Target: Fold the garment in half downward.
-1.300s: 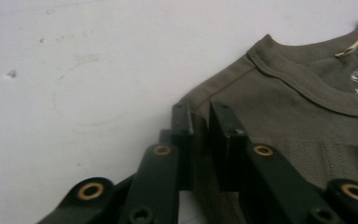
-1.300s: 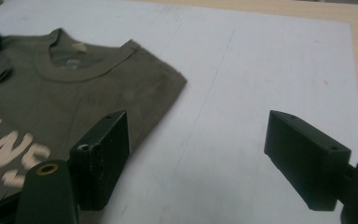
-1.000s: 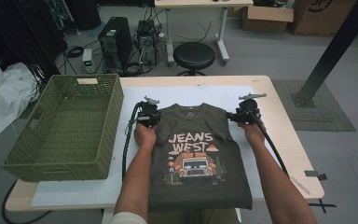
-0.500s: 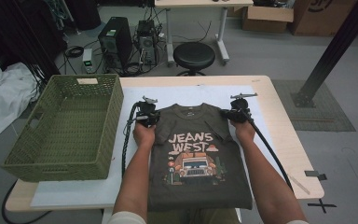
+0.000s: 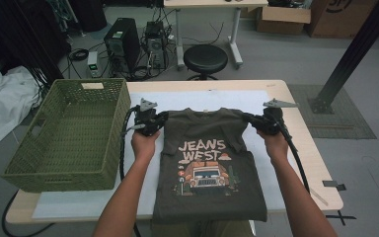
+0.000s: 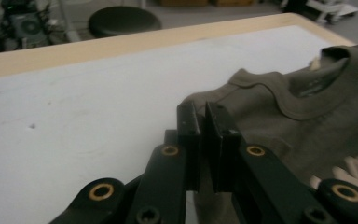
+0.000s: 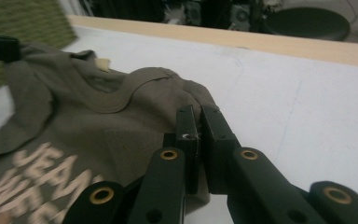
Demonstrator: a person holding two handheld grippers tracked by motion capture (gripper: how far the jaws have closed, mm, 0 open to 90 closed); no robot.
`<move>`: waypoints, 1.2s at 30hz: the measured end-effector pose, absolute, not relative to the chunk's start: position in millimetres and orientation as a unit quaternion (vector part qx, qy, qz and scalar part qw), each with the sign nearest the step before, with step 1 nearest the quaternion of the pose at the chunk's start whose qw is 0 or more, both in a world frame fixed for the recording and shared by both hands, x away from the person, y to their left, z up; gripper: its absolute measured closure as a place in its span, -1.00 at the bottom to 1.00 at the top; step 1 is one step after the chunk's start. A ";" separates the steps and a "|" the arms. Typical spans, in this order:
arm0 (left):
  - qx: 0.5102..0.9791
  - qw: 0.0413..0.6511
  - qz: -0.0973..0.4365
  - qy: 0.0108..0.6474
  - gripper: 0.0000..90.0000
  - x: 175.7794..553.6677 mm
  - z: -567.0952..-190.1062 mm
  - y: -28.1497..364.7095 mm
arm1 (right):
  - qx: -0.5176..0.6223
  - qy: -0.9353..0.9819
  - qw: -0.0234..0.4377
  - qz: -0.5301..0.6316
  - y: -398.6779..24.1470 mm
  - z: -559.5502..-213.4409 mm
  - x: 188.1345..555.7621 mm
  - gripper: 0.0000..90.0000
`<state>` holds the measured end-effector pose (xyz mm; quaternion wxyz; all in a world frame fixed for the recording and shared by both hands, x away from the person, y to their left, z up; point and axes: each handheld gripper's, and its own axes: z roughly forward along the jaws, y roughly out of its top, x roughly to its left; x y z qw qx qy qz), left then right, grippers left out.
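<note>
your left gripper (image 6: 203,122) had its jaws clamped on the shoulder of the dark olive t-shirt (image 5: 208,163), and in the left gripper view the two black jaws stood nearly together with the cloth pinched between them, the ribbed collar (image 6: 279,100) lying toward two o'clock. your right gripper (image 7: 199,125) had just been closing its jaws, and they were clamped on the shirt's other shoulder; in the right gripper view the fabric bunched up at the jaw tips, with the collar running off toward ten o'clock and the pale print letters at eight o'clock.

in the high view the left gripper (image 5: 154,121) sat at the shirt's ten o'clock corner and the right gripper (image 5: 260,122) at its two o'clock corner, each in one of your hands, with the top edge of the shirt stretched between them. the shirt lay print side up, its lower half flat on the white sheet (image 5: 212,98) covering the desk (image 5: 301,128), its hem at the six o'clock edge near you. the print read "jeans west" above a picture of a vehicle.

a green woven basket (image 5: 59,143) stood on the desk at nine o'clock from the shirt, just beside your left forearm. past the desk at twelve o'clock a round black stool (image 5: 205,58) stood on the floor.
</note>
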<state>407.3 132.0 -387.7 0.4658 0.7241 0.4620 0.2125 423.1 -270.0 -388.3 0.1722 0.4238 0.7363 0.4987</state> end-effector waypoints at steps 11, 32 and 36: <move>0.724 0.508 0.170 0.435 0.89 311.3 -396.5 145.4 | 0.384 0.744 0.153 0.524 -286.1 -394.6 318.4 0.91; 0.679 0.477 0.089 0.552 -0.17 329.9 -430.8 154.2 | 0.486 0.701 0.164 0.495 -298.5 -421.9 307.3 0.25; 0.698 0.442 0.072 0.559 -0.06 345.9 -442.3 144.9 | 0.501 0.725 0.148 0.449 -276.7 -435.0 333.5 0.17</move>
